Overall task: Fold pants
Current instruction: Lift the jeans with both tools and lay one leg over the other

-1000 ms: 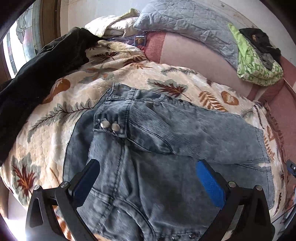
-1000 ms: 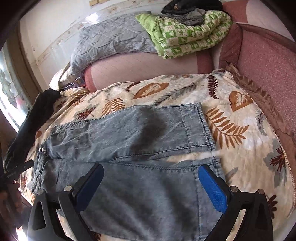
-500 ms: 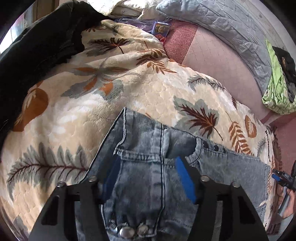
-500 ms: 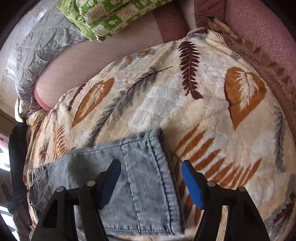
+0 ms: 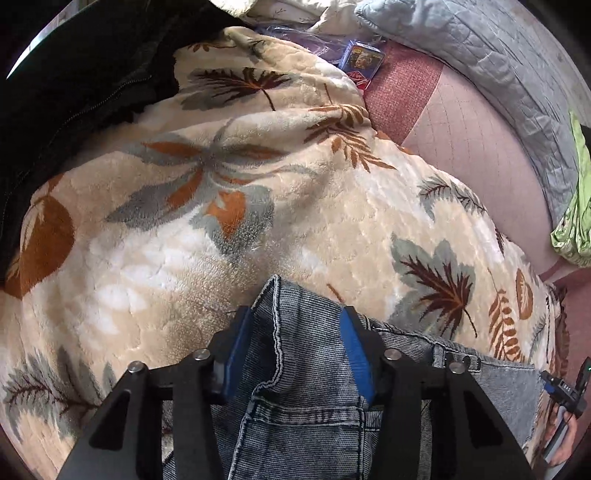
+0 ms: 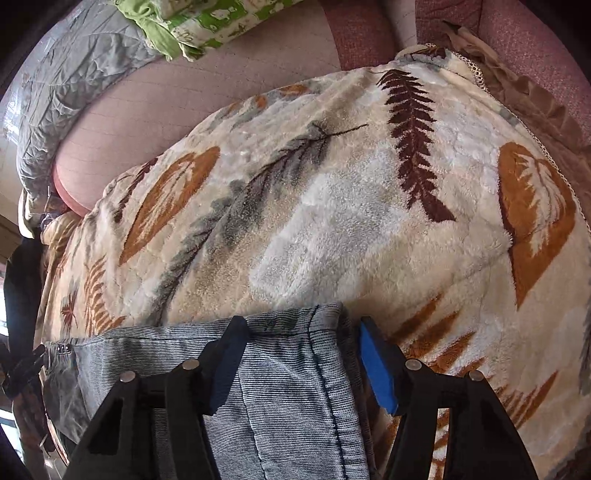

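Underneath everything lies a plush cream blanket (image 5: 295,206) printed with orange, grey and brown leaves, spread over a pink quilted sofa (image 5: 480,147). Grey quilted padding (image 5: 517,74) runs along the sofa back; a green-and-white patterned cloth (image 6: 214,22) sits on top of it. Dark fabric (image 5: 74,92) is heaped at the blanket's left edge. A small blue box (image 5: 362,59) lies at the blanket's far edge; its print is too blurred to read.

Pants (image 5: 306,387): grey-blue washed denim, fine ribbed weave, pale stitched seams. They lie flat along the near edge of the blanket.

Left gripper (image 5: 295,336): blue-padded fingers partly closed around the far waistband corner, cloth between them; pads sit just beside the denim, and whether they press it cannot be told.

Right gripper (image 6: 301,343): fingers apart, straddling the hemmed leg end (image 6: 295,369). One pad rests on the denim, the other just off the hem edge over the blanket.
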A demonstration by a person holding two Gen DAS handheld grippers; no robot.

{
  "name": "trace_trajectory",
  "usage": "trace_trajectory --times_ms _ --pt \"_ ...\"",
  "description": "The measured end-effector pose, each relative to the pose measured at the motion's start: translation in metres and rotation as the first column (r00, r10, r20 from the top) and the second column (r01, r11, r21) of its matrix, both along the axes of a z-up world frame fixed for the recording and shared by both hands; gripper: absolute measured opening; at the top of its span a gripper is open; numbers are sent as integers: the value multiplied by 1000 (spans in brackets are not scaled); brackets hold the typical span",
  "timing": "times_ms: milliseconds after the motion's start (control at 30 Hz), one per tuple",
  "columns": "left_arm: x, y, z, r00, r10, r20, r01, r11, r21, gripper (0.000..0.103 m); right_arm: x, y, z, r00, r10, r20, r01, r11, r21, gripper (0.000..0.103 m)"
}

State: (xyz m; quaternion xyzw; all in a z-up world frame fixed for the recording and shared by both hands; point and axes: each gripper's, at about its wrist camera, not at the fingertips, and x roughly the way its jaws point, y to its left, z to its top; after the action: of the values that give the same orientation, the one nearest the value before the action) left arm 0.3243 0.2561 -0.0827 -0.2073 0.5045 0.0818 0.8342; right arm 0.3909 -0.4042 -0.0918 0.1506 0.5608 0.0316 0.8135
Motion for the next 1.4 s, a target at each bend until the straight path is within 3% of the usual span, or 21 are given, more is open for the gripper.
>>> trace_trajectory --times_ms 33,100,167,233,300,533,767,900,1000,1100,1200,1233,1300,1333,1400 --pt "3 -1 -1 1000 -6 -3 6 1000 -4 19 1 2 -1 1000 5 -4 -5 1000 -10 61" --pt "8 -6 -5 1000 -2 -29 3 1000 25 7 2 5 -2 1000 12 -8 -13 999 -39 54" --pt "11 -13 -12 998 -17 -61 20 998 56 5 4 9 -2 1000 13 -14 -14 997 -78 43" --pt "12 -17 -11 998 -19 -59 24 996 88 3 3 10 1 1000 16 -8 -17 997 -80 25" --pt "8 -20 -5 999 -35 -37 38 995 89 2 0 15 9 999 33 11 -32 994 -101 20" --pt "-39 -20 64 988 -61 143 47 994 97 2 -33 13 66 989 32 145 -17 995 -102 19" --pt "-147 -26 146 927 -118 356 91 992 92 2 -125 5 142 947 39 318 -23 998 -53 19" --pt "-230 -24 154 899 -157 410 133 987 87 3 -206 -2 159 919 59 389 -46 998 -43 19" --pt "-284 -16 130 912 -159 379 148 987 58 3 -267 -7 139 923 61 379 -56 998 -24 19" --pt "-318 -8 88 943 -175 283 170 985 44 6 -320 -3 92 948 136 288 -134 991 -26 23" --pt "-332 7 47 981 -145 128 147 989 -13 7 -350 -1 34 980 180 87 -180 984 -4 54" --pt "-335 12 42 987 -120 102 121 993 1 7 -358 -4 25 985 161 57 -161 987 -5 58" --pt "-341 15 51 990 -95 101 86 992 89 9 -370 -18 27 991 96 93 -101 993 55 59" --pt "-343 15 60 989 -90 121 74 989 127 10 -373 -27 34 991 47 125 -59 994 93 65" --pt "-342 9 81 978 -109 179 81 984 156 17 -372 -46 52 982 -53 181 24 987 158 71"
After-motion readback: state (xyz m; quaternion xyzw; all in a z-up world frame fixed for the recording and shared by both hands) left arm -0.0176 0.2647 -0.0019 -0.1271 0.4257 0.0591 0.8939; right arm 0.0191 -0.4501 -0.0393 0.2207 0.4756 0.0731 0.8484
